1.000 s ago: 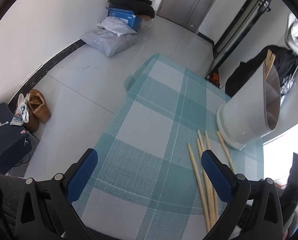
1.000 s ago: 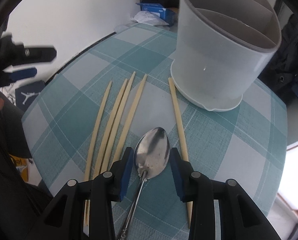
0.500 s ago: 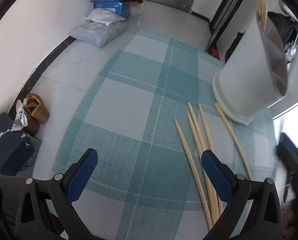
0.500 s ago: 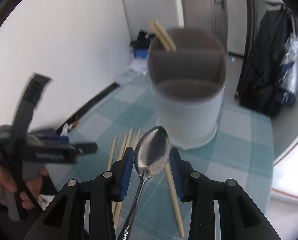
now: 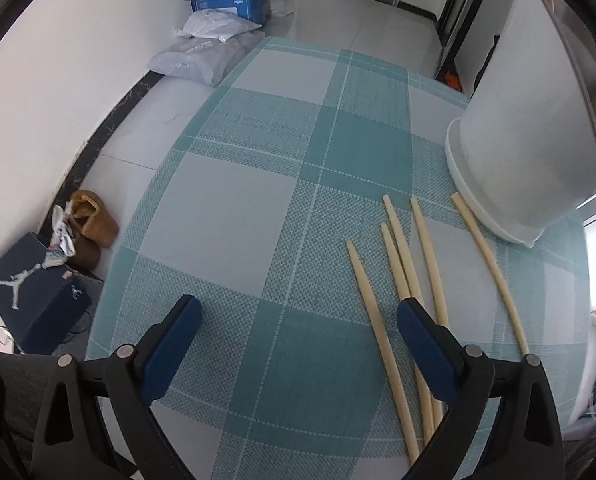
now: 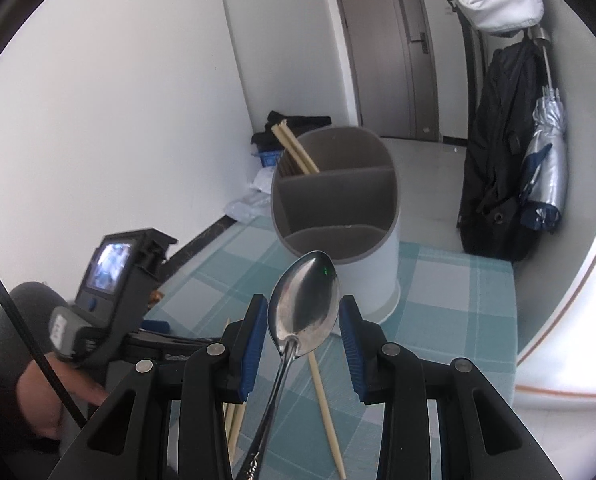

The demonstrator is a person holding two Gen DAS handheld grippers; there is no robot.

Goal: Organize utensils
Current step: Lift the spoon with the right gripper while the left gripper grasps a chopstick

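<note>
Chopsticks (image 5: 393, 280) lie loose on the counter (image 5: 258, 208) in the left wrist view: five pale sticks in a rough fan on the teal and grey checked cloth, their tips toward the white utensil holder (image 5: 529, 152) at the right. The rightmost stick runs just beside the holder's base; whether it touches cannot be told. The left tongs (image 5: 298, 312) point steeply down over the cloth, spread wide and closing slightly, with nothing pressed between the blue pads. The right pad (image 5: 421, 344) covers part of two middle sticks, and one stick lies in the gap just inside it. Beyond the counter edge, on the floor, sit a dark shoebox (image 5: 34, 292), a tan shoe (image 5: 94, 220), some grey bags (image 5: 206, 56) and a blue box (image 5: 226, 0).

From the right wrist view, the right tongs (image 6: 303, 332) are clenched on a metal spoon (image 6: 305, 304), its bowl standing up between the blue pads and its handle running down and back toward the camera. The holder (image 6: 337, 216) stands upright on the counter (image 6: 457, 304) straight ahead, divided into three compartments; two chopsticks (image 6: 294, 148) lean out of the farthest one, and the nearer two look empty. One stick (image 6: 325, 408) shows on the cloth below the pads. At the left a hand (image 6: 42, 404) grips the left tongs' handle. A dark bag (image 6: 497, 152) and a folded umbrella (image 6: 545, 160) hang by the door.
</note>
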